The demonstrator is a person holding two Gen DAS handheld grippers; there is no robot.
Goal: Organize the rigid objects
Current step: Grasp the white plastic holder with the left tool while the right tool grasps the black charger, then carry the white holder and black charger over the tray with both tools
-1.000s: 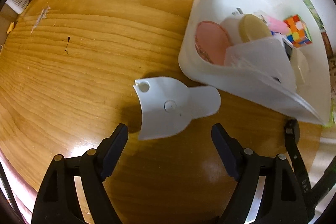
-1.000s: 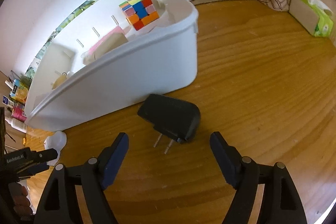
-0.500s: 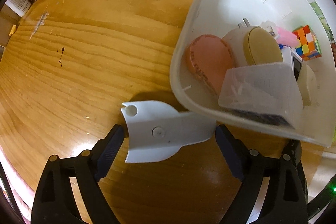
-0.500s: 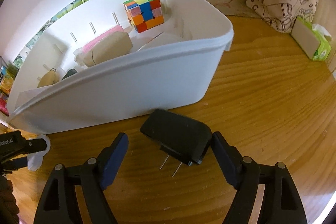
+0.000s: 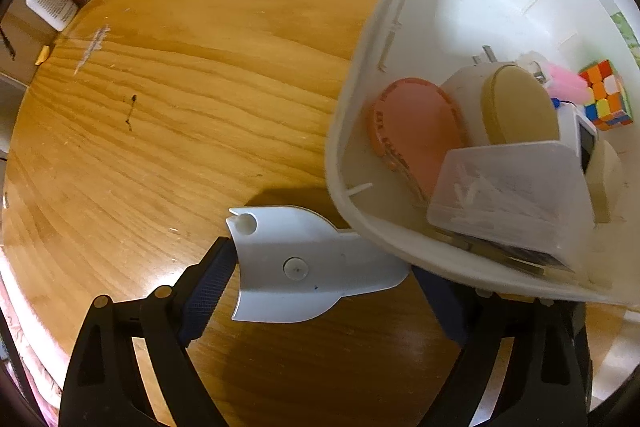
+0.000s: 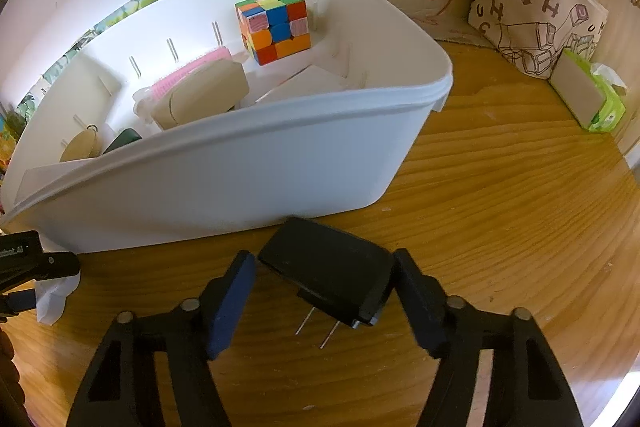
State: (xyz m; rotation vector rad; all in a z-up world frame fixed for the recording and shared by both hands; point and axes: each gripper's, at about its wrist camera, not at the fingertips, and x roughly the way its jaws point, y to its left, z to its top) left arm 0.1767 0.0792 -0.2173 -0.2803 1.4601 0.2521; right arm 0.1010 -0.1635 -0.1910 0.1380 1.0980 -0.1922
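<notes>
**A:** Left wrist view: how much has been tidied away so far?

**B:** A good deal. The white bin (image 5: 404, 7) on the wooden table (image 5: 192, 99) already holds a colour cube (image 5: 606, 97), a pink round case (image 5: 416, 131), a tan oval case (image 5: 516, 107), a clear plastic box (image 5: 512, 195) and a pink brush (image 5: 566, 87). There may be more under the clear box, but I can't make it out.

**A:** And what's still out?

**B:** Two things that I can see. A flat white plastic piece (image 5: 304, 267) lies on the table, its far end tucked under the bin's rim. The left gripper (image 5: 332, 279) points straight down over it with its jaws wide apart. The near pad sits right at the piece's edge, the other looks clear of it, so I'd say it isn't gripped yet.

**A:** And the other one?

**B:** In the right wrist view, a black plug adapter (image 6: 328, 273) lies just in front of the bin's wall (image 6: 224, 179), prongs toward the camera. The right gripper (image 6: 322, 297) has just been closing around it. The adapter is between the jaws, one pad against its side, the other still a little short.

**A:** So nearly finished?

**B:** I'd judge so: lift both pieces into the bin and the visible table is done.
</notes>
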